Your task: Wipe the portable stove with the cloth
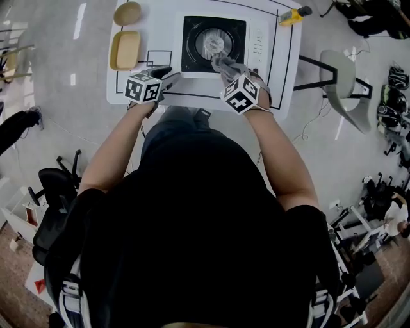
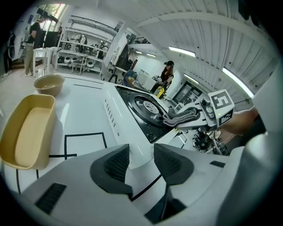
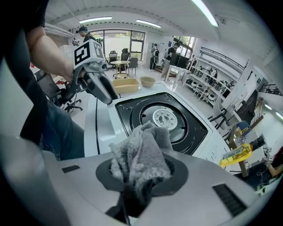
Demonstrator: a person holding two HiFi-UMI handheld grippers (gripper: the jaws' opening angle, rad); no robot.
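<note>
Bare table (image 1: 157,29) lies open between the portable stove (image 1: 213,43) and the yellow tray (image 1: 125,49). The left gripper (image 1: 168,75) crowds the stove's near left corner. The right gripper (image 1: 224,70), clamping the cloth (image 3: 141,154), blocks its near edge.

- No word, brand or number can be read anywhere.
- Black-and-white square code markers are carried on the left cube (image 1: 142,88) of the left gripper (image 1: 168,75) and on the right cube (image 1: 240,95) of the right gripper (image 1: 223,64).
- The panel marks on the portable stove (image 1: 258,43) and the label on the yellow bottle (image 1: 293,15) are too small to be read.
</note>
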